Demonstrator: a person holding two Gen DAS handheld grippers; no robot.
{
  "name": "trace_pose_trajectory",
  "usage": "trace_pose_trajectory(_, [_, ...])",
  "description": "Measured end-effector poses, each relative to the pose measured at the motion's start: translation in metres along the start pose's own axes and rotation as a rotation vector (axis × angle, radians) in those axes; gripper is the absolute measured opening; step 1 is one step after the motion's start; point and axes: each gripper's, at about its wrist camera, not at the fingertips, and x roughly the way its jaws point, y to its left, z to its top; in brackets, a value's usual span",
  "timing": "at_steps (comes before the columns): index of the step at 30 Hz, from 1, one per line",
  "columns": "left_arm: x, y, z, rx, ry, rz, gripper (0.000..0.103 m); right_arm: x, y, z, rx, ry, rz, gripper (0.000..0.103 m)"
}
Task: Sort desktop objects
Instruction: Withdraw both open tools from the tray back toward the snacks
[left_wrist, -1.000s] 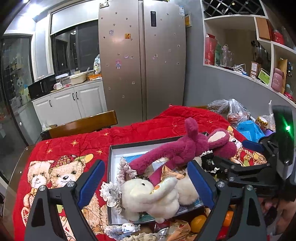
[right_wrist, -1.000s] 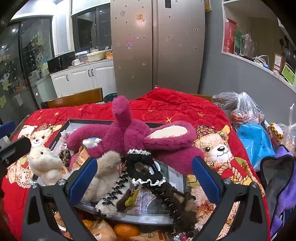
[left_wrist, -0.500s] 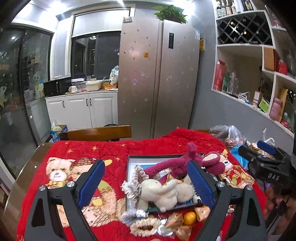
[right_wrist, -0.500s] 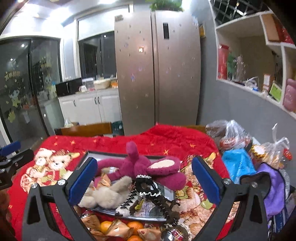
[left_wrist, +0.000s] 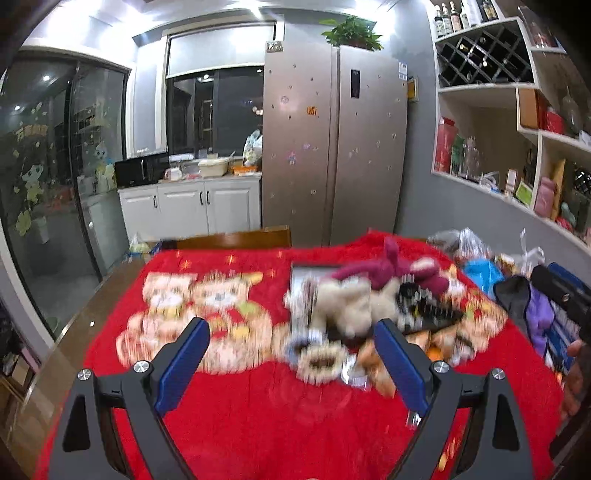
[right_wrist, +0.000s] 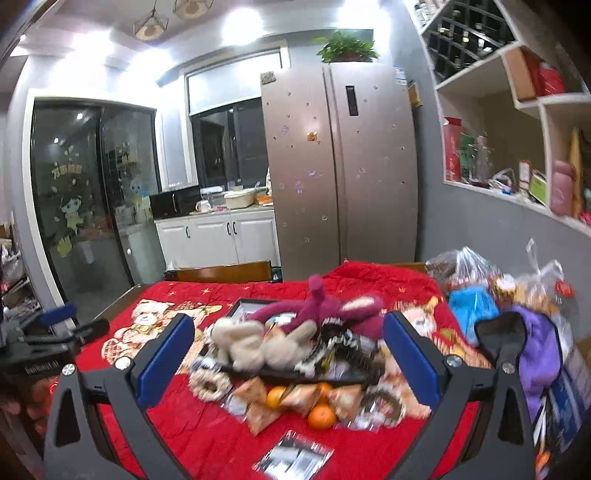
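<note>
A heap of desktop objects sits in the middle of the right wrist view, piled in and around a dark shallow tray (right_wrist: 314, 374) on the red blanket (right_wrist: 207, 435) that covers the desk. On top lies a magenta plush toy (right_wrist: 321, 308) with long limbs and a pale-lined ear; below and left of it sprawls a cream plush toy (right_wrist: 255, 345). Black hair clips (right_wrist: 343, 341) with white trim lie right of centre in the tray. Just in front of the tray, lower in the frame, are two oranges (right_wrist: 321, 415) among tan snack packets (right_wrist: 258, 404), and a silvery packet (right_wrist: 295, 459) lies near the bottom edge. A fluffy cream ring (right_wrist: 208, 384) lies at the tray's left end. Plastic bags (right_wrist: 469, 273) and a purple cloth (right_wrist: 539, 350) crowd the right side. The left wrist view shows the same heap blurred.

The right gripper (right_wrist: 288, 352) has its blue-padded jaws spread wide with nothing between them. The left gripper (left_wrist: 291, 356) likewise stands wide apart and empty, above the blanket.
</note>
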Motion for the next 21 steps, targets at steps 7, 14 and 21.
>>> trace_pose_trajectory(7, [0.018, -0.016, -0.063, -0.004, 0.130, -0.154, 0.093, -0.019, -0.004, -0.077, 0.025, 0.083, 0.038, 0.103])
trace_pose_trajectory(14, [0.037, -0.036, -0.060, 0.007, 0.117, -0.194, 0.093, 0.000, -0.026, -0.089, 0.048, 0.146, 0.009, 0.103])
trace_pose_trajectory(21, [0.058, -0.056, -0.041, 0.047, 0.125, -0.176, 0.093, 0.023, -0.046, -0.068, 0.040, 0.134, -0.034, 0.103])
